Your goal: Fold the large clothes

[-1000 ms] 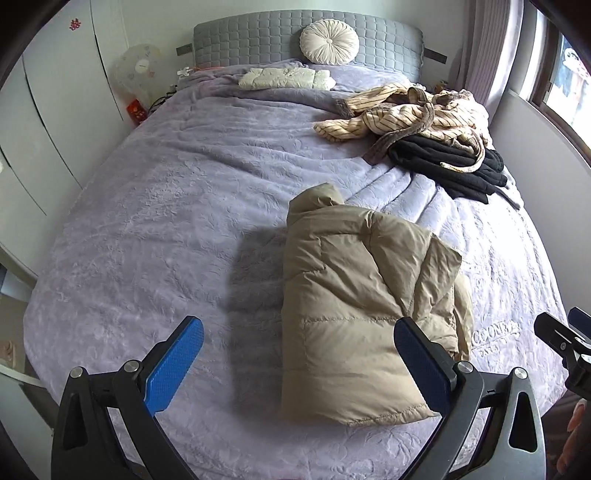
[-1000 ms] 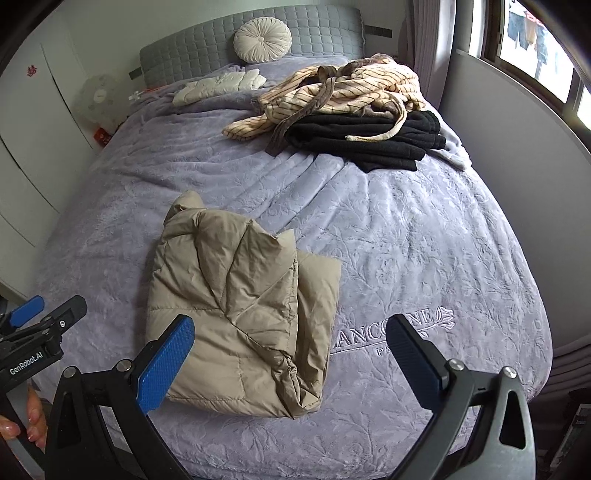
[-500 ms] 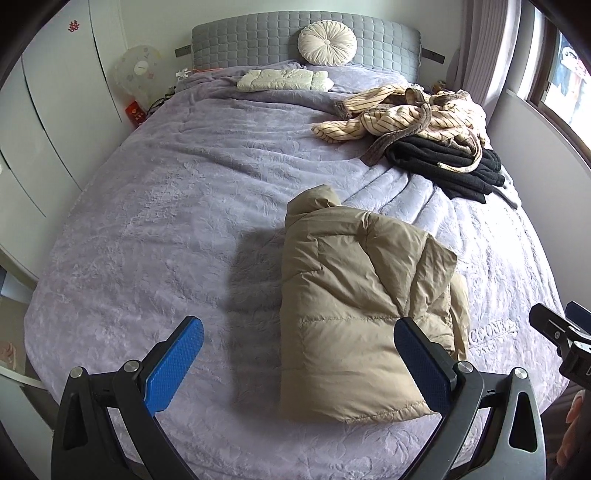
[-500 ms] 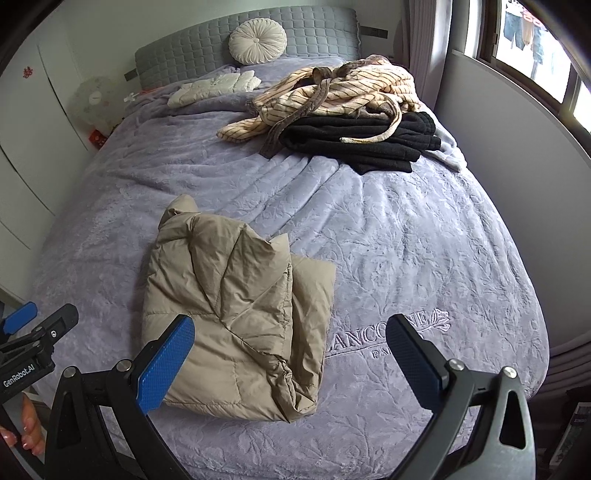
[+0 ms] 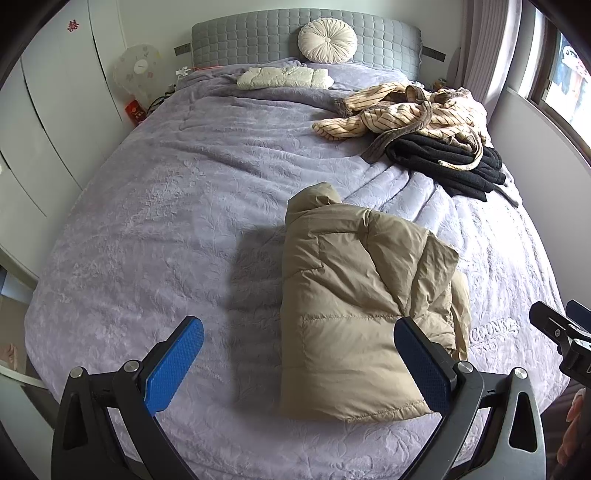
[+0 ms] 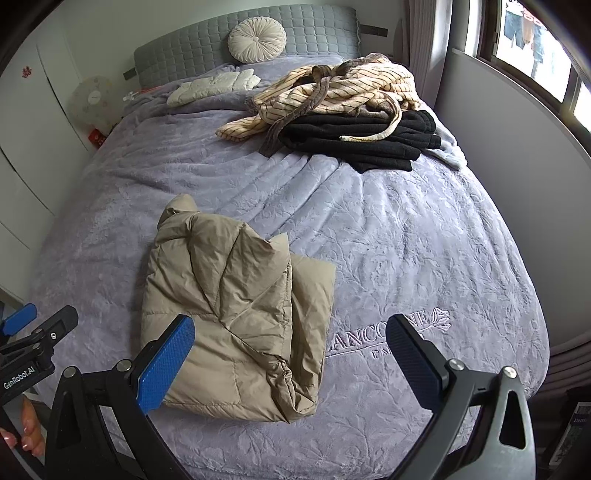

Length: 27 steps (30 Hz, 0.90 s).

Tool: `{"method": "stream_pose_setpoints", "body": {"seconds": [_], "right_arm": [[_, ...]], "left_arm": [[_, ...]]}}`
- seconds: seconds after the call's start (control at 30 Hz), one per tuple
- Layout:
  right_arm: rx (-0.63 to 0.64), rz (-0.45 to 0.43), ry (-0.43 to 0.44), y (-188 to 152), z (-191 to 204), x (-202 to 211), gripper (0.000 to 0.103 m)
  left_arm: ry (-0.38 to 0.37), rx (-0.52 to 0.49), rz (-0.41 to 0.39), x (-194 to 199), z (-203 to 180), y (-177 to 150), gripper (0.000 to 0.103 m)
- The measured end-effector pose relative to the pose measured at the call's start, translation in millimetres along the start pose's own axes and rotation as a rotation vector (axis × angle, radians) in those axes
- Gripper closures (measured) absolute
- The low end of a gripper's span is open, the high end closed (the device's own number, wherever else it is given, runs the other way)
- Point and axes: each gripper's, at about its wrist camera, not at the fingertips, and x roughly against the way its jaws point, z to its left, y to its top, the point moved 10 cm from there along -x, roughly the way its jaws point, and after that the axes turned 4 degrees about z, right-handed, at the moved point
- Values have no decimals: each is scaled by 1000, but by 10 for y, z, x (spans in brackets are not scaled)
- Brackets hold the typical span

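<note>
A beige puffer jacket (image 5: 354,306) lies folded into a rough rectangle on the lilac bedspread (image 5: 166,221); it also shows in the right wrist view (image 6: 236,317). My left gripper (image 5: 299,362) is open and empty, hovering above the jacket's near left edge. My right gripper (image 6: 291,358) is open and empty, hovering above the jacket's near right corner. A striped beige robe (image 5: 406,110) lies crumpled on a folded black garment (image 5: 447,162) at the far right of the bed.
A small folded cream garment (image 5: 284,77) and a round cushion (image 5: 327,35) lie by the grey headboard (image 5: 258,40). A fan (image 5: 138,70) and wardrobe doors stand at the left. A wall and window (image 6: 524,48) run along the right.
Both grippers have drifted slightly back and up from the bed, still open. The jacket has not moved.
</note>
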Motion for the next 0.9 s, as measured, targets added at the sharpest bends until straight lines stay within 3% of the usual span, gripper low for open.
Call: {"method": "stream_pose_setpoints", "body": {"seconds": [0.9], "right_arm": [[1, 4, 1, 0, -12, -3, 0]], "left_arm": [[1, -2, 5, -25, 6, -18, 0]]}}
